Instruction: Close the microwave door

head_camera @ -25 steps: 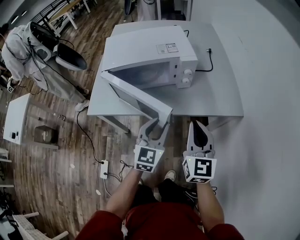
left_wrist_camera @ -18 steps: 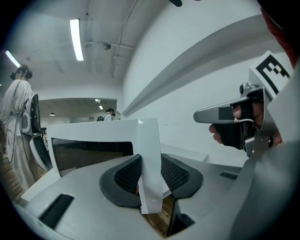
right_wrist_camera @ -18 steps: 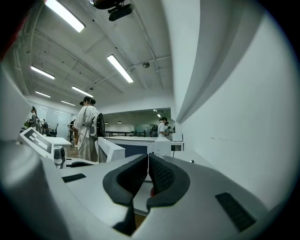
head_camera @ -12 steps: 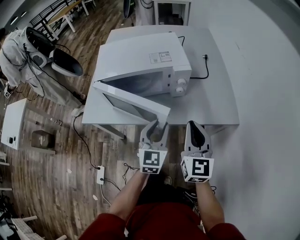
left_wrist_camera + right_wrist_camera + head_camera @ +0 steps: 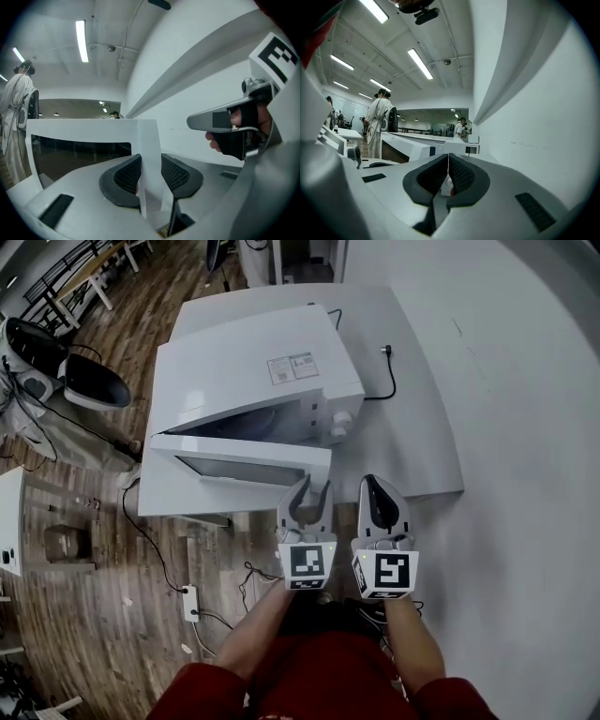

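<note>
A white microwave (image 5: 253, 371) stands on a white table (image 5: 412, 427), its door (image 5: 244, 465) a narrow way ajar and hinged at the left. My left gripper (image 5: 310, 487) is at the door's free right end, just off the table's front edge. In the left gripper view the door's edge (image 5: 149, 154) stands upright between the pads, and the left gripper (image 5: 151, 176) is shut on it. My right gripper (image 5: 375, 486) hovers beside it to the right, shut and empty. In the right gripper view the right gripper (image 5: 448, 176) has its pads together.
A black power cord (image 5: 386, 371) lies on the table right of the microwave. A power strip (image 5: 190, 601) and cables lie on the wooden floor at the left. A person in a white coat (image 5: 377, 119) stands far off. The white wall is close on the right.
The door has swung from wide open to nearly flat against the microwave, with my left gripper on its end. Both grippers have moved forward toward the table.
</note>
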Demonstrator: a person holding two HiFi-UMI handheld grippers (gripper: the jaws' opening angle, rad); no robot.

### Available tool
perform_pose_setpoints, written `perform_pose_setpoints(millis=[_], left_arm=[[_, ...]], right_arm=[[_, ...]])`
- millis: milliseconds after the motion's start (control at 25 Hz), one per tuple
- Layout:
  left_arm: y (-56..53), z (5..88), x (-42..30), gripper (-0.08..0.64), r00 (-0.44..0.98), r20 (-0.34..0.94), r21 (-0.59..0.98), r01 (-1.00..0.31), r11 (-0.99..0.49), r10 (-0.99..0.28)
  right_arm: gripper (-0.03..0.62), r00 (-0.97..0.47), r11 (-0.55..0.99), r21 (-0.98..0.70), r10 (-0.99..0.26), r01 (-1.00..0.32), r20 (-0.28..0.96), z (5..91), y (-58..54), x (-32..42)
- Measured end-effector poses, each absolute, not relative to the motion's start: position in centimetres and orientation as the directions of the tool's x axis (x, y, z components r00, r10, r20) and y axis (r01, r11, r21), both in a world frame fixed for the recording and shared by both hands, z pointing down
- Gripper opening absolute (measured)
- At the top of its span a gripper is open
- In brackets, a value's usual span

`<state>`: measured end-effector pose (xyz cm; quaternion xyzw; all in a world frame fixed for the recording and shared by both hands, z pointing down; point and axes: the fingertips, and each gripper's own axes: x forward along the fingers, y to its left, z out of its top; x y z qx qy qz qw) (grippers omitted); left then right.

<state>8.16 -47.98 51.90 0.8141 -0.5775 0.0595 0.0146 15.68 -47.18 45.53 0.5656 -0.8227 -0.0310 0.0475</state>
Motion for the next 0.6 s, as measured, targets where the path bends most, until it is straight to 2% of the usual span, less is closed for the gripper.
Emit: perform_pose_setpoints(millis=[320,600], left_arm=[[-51.2,51.8,8.6,0.149,0.3,0.113,-0.017,-0.953,-0.304,-0.947],[-54.2,51.8,8.7,0.147,0.211,0.105,-0.026,-0.976,-0.215,-0.972]], right_arm=[[0.028,-0.365,0.366,0.095,-0.931,-0.926,0.027,46.2,-49.8,16.8],[0.028,-0.467,0.469,0.08,-0.883,-0.88,0.037,46.8,-53.0,17.8]])
